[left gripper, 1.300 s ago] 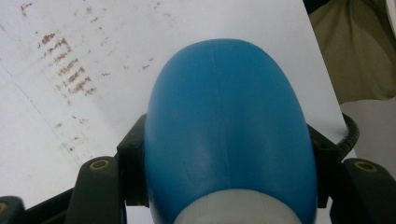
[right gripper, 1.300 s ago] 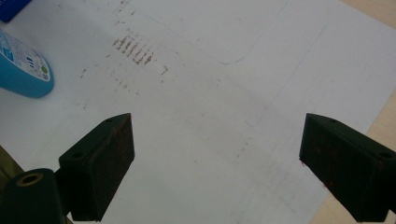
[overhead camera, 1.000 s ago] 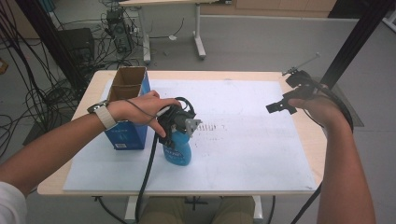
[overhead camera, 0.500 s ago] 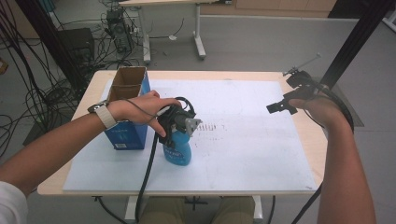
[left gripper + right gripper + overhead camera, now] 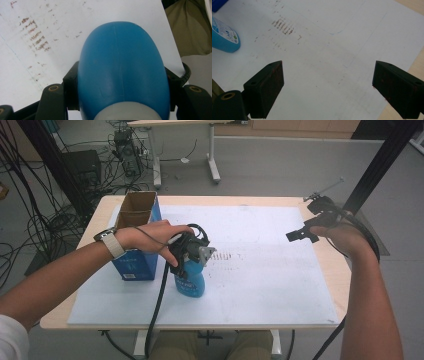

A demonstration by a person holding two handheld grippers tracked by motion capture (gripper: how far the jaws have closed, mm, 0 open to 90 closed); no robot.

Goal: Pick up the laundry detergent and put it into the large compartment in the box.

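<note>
The left gripper [image 5: 192, 257] pinches the blue bottle [image 5: 190, 281] from above so it stays standing near the table's [image 5: 260, 200] front-left part, beside the open box [image 5: 136, 240]; the right gripper [image 5: 329, 92] waits spread wide by the right edge, holding nothing.

Blue bottle [image 5: 190, 280], blue box [image 5: 136, 262], brown-smudged white sheet [image 5: 260, 285]

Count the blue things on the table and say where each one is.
2. A blue bottle stands near the table's middle-left, clamped in the left gripper. A blue cardboard box, open on top, stands just left of it, behind the person's left hand.
</note>
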